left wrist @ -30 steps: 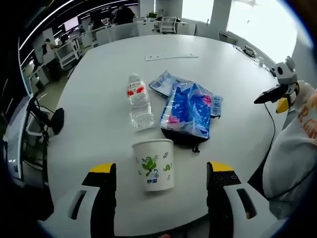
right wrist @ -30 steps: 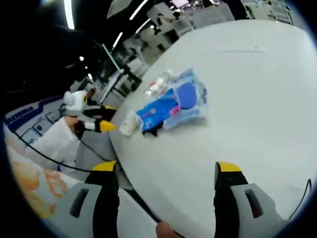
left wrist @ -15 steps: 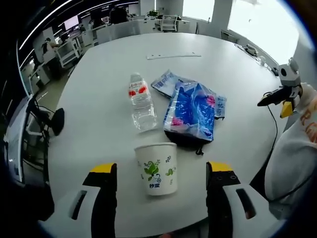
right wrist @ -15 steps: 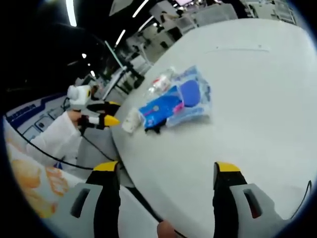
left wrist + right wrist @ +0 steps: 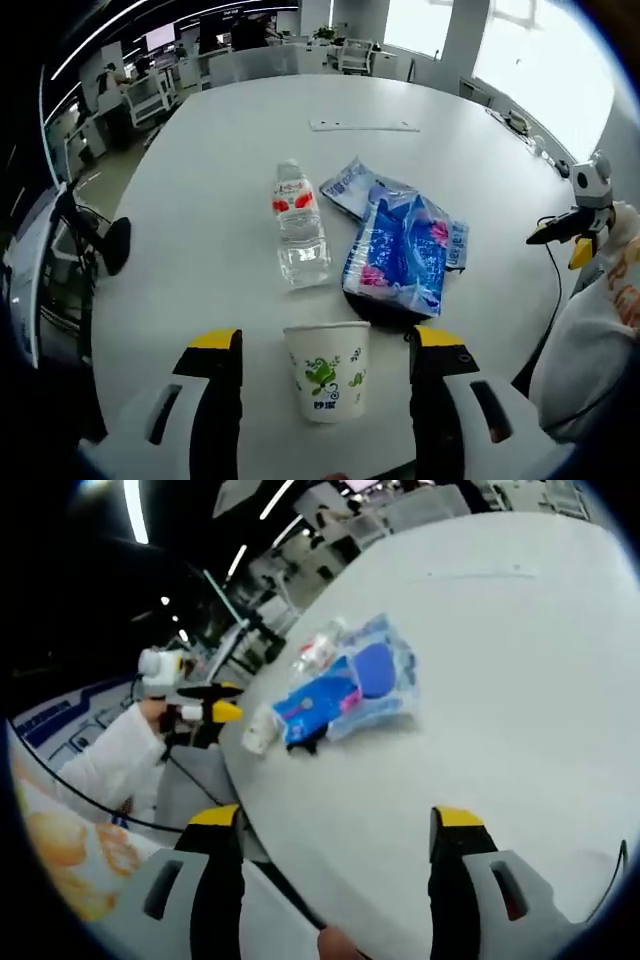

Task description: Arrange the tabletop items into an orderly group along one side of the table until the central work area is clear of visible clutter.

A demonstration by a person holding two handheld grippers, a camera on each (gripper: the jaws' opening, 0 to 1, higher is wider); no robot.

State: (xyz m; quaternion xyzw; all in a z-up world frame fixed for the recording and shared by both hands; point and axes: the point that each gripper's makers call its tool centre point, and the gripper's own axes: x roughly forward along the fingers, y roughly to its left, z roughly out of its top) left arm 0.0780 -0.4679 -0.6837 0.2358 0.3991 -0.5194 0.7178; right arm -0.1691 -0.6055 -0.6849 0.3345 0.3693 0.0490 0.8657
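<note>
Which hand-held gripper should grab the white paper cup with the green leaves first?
Probably the left hand-held gripper: the white paper cup with green leaves stands between its open jaws. The right hand-held gripper faces bare white table, far from the cup.

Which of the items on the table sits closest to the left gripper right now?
The white paper cup with the green leaf print. It stands upright just ahead of the left gripper, between its open jaws; the water bottle and blue packets lie farther off.
</note>
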